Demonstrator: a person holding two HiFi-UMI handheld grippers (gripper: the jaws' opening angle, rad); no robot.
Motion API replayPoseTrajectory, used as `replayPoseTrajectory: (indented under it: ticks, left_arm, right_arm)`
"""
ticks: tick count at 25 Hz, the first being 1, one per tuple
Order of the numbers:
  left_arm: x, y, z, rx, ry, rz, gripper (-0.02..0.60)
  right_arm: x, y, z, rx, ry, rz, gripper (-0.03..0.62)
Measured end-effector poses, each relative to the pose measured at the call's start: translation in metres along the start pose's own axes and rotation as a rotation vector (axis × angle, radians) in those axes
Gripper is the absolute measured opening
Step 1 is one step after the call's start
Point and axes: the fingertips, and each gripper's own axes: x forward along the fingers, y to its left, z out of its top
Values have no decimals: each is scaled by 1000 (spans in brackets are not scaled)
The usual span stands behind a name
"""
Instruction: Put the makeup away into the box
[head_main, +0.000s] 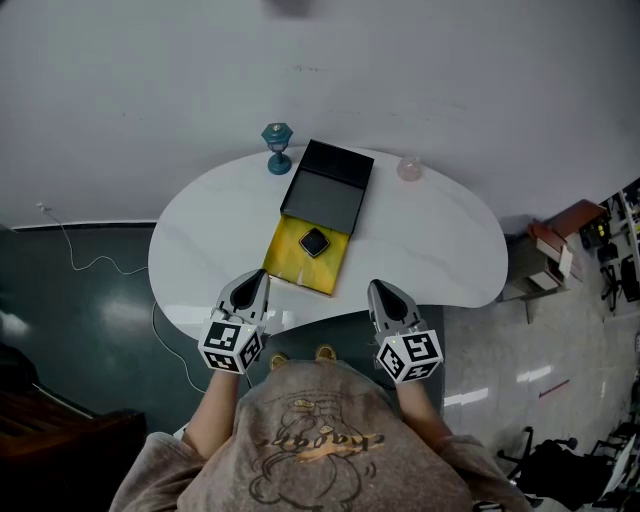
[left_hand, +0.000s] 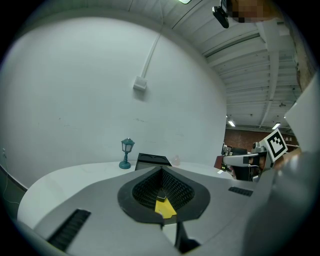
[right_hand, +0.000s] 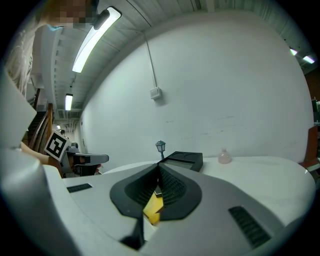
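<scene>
L gripper (head_main: 262, 274) & R gripper (head_main: 376, 286), jaws closed empty, at table (head_main: 440, 250) near edge, short of yellow mat (head_main: 288, 256).

You have bare table (head_main: 430, 250) either side of the box (head_main: 325, 195); the lamp (head_main: 277, 147) and what looks like a bottle (head_main: 409, 167) flank its far end.

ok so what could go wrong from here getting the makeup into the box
The small black compact looks low and flat on the glossy yellow mat, so jaws might slide it instead of gripping it. The left gripper and right gripper are both shut and must open first. Overreaching the black box could tip the teal lamp or pink bottle near its far end.
</scene>
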Motion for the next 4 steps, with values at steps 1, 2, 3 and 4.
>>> replayPoseTrajectory:
  ticks: [1, 2, 3, 4]
  left_arm:
    - [0, 0, 0, -2, 2, 0, 21]
    - [0, 0, -1, -4, 3, 0, 21]
    - [0, 0, -1, -7, 5, 0, 21]
    - [-1, 0, -2, -9, 6, 1, 21]
  right_arm:
    - [0, 0, 0, 0, 0, 1, 3]
    - [0, 1, 0, 0, 1, 1, 3]
    - [0, 1, 0, 1, 2, 1, 3]
    - [-1, 1, 0, 1, 2, 2, 3]
